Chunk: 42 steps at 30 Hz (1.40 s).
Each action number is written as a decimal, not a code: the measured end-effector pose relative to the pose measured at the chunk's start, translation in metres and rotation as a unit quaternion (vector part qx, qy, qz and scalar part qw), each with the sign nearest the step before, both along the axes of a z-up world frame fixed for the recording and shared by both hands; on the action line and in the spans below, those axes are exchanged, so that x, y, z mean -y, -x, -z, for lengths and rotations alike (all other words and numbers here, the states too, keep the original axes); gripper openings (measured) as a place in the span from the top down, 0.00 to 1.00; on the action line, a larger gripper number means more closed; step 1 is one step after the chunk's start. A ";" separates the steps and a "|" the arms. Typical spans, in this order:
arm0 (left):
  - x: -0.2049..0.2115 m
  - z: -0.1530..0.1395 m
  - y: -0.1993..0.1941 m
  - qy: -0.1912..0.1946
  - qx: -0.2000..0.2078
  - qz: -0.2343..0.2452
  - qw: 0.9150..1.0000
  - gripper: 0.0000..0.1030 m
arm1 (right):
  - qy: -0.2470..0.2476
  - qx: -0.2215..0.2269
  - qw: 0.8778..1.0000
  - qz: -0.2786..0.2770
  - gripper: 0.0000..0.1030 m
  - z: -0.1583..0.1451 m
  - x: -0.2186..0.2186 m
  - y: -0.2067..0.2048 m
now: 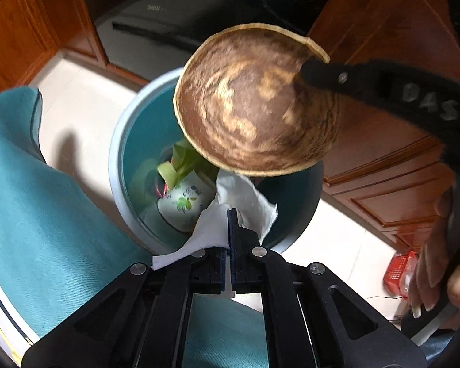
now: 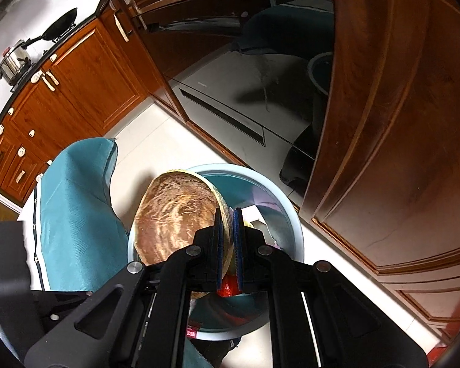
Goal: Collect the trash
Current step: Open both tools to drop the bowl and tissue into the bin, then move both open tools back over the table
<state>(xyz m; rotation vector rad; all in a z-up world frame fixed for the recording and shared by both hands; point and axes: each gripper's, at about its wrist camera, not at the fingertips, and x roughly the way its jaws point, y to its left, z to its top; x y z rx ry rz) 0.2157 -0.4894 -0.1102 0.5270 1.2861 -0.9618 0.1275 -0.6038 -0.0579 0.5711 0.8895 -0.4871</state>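
Over blue bin (image 1: 119, 153): 2 grippers loaded. Left gripper (image 1: 232, 214) pinches white tissue (image 1: 245, 196), dangling inside rim. Right gripper (image 2: 229, 214) clamps brown rind shell (image 2: 174, 214) by edge (broad face tilted), bin mouth directly beneath both.

So the bin (image 1: 119, 153) sits on the floor (image 1: 76, 107) in front of the cabinets (image 2: 86, 73). A paper cup (image 1: 184, 204) and leafy scraps (image 1: 181, 165) lie inside it. The melon rind (image 1: 254, 101) hangs over its mouth, with the tissue (image 1: 248, 202) just below, over the rim.
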 end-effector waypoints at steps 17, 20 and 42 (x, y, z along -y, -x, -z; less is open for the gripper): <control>-0.031 -0.040 0.005 0.018 0.050 -0.032 0.998 0.17 | 0.026 -0.016 0.999 -0.035 0.13 -0.020 -0.029 0.006; -0.037 -0.046 0.009 0.021 0.058 -0.032 0.998 0.15 | 0.031 -0.018 0.999 -0.039 0.13 -0.027 -0.038 0.013; -0.198 -0.133 0.044 0.082 0.124 -0.096 0.984 0.04 | 0.057 -0.005 0.994 -0.094 0.06 -0.102 -0.159 0.039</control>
